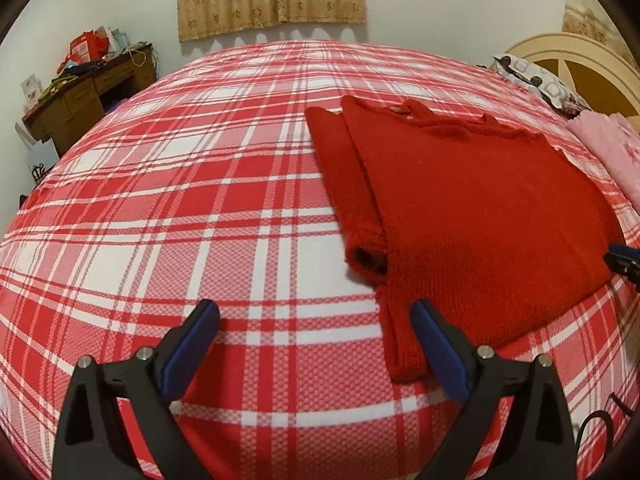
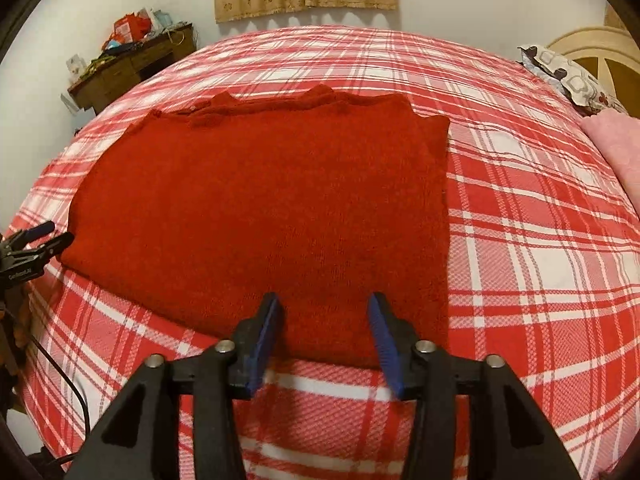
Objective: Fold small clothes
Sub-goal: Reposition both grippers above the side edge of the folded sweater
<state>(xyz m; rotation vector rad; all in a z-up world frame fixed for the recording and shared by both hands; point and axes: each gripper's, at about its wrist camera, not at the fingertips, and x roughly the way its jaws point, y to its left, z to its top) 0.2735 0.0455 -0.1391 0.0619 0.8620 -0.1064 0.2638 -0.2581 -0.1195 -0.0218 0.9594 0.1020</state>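
A red knit sweater (image 1: 480,208) lies flat on the red and white plaid bed cover (image 1: 160,200), neck towards the far wall. One sleeve (image 1: 348,184) lies alongside its left edge. My left gripper (image 1: 314,312) is open wide above the cover, its right finger beside the sweater's near left corner, nothing between the pads. In the right wrist view the sweater (image 2: 260,208) fills the middle. My right gripper (image 2: 324,302) is open over its near hem, pads apart and not pressing the knit. The left gripper (image 2: 40,240) shows at that view's left edge, the right gripper (image 1: 624,260) at the other view's right edge.
A folded pink cloth (image 1: 612,152) and a patterned pillow (image 1: 536,80) lie by the cream headboard (image 1: 580,56) on the right. A cluttered wooden desk (image 1: 88,92) stands at the far left wall. A black cable (image 2: 72,396) hangs off the bed's near left side.
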